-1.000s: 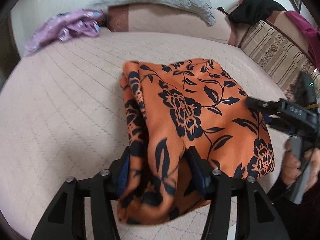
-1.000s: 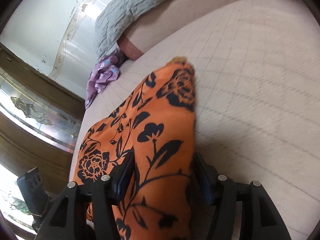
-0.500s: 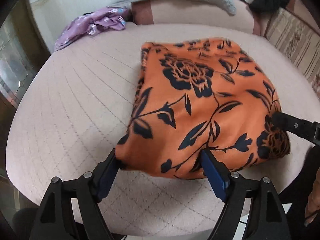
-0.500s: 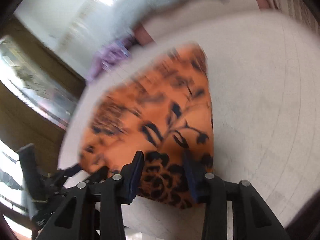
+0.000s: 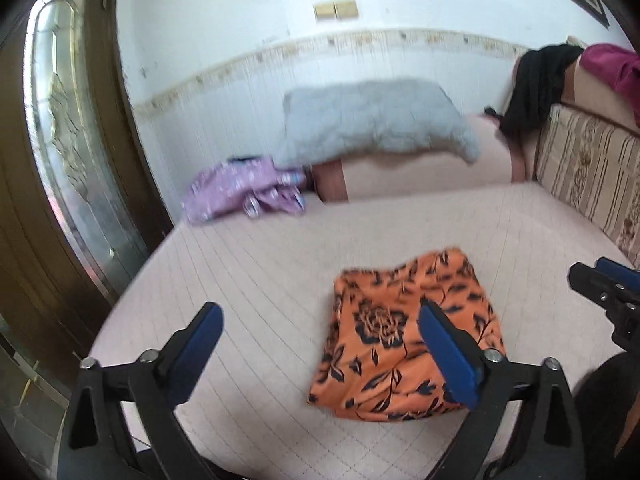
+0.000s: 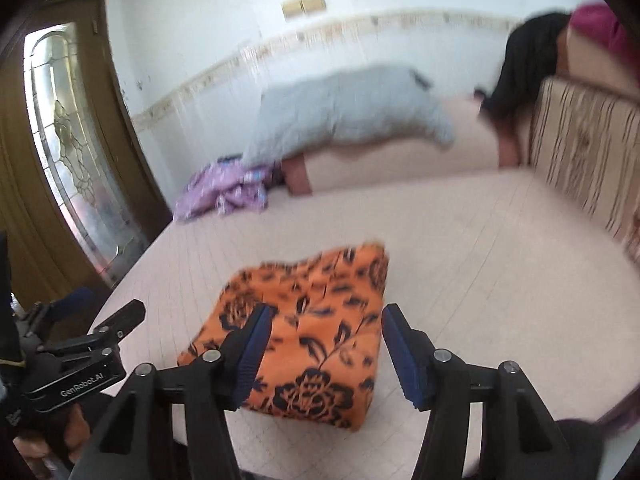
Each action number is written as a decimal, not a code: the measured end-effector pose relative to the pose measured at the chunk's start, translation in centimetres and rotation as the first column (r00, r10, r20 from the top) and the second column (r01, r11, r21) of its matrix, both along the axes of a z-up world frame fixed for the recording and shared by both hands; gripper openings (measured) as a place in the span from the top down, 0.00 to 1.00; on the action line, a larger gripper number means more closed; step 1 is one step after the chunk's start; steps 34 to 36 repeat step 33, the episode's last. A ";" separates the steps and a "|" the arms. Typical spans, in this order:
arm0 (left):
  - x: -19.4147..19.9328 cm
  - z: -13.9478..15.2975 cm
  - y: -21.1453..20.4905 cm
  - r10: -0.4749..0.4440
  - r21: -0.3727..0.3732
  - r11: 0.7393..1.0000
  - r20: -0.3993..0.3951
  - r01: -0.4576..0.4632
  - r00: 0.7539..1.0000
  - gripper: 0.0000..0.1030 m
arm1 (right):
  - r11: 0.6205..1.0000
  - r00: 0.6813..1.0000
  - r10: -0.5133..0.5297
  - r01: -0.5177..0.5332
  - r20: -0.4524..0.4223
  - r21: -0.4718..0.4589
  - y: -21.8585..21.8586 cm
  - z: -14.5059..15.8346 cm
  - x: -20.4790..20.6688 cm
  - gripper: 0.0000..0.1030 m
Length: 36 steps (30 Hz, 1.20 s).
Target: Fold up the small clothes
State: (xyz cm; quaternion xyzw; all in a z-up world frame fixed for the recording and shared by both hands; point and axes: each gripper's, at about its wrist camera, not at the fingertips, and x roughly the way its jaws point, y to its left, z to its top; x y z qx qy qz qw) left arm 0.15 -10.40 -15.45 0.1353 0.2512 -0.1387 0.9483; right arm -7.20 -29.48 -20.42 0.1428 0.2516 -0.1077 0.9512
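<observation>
- Far left stands a dark wooden door [image 5: 24, 208] with a tall leaded-glass panel [image 5: 68, 152], close against the edge of the bed [image 5: 256, 280].
- The bed wears a pale pink quilted cover, stitched in a grid.
- At its far left corner lies a crumpled lilac garment [image 5: 244, 190] (printed, though too blurred to read the pattern), partly tucked under a grey quilted pillow [image 5: 372, 120].
- That pillow is draped over a long pink bolster [image 5: 424, 172] running along the white wall.
- The left gripper [image 5: 320, 330] hangs above the bed's near edge with its blue-padded jaws spread wide; they have just been opening, and nothing sits between them but bare cover.
- The folded orange cloth with black flowers [image 5: 404, 340] lies flat on the cover near the front edge, a neat squarish packet; the left gripper's right finger [image 5: 448, 356] crosses in front of it without touching.
- The right gripper [image 6: 324, 350] hovers over the near side of that cloth, jaws parted and just widened again, pads clear of the fabric.
- At the right, a striped cushion [image 5: 592, 184] lines the bed's side.
- A black garment [image 5: 536, 84] and a magenta one [image 5: 616, 68] are slung over the top behind it.
</observation>
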 end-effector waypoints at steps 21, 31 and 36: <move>-3.8 7.3 0.6 0.009 -0.082 0.997 0.115 0.001 0.993 0.00 | 0.992 0.995 -0.050 0.060 0.090 -0.111 1.9 5.4 -4.9 0.38; -3.1 7.4 0.5 -0.064 -0.164 0.983 0.084 0.077 0.994 0.00 | 0.990 0.996 -0.056 0.064 0.070 -0.123 1.6 5.1 -4.4 0.38; -2.6 7.1 0.2 -0.057 -0.156 0.985 0.088 0.070 0.995 0.00 | 0.992 0.997 -0.059 0.065 0.059 -0.108 1.3 4.8 -4.0 0.38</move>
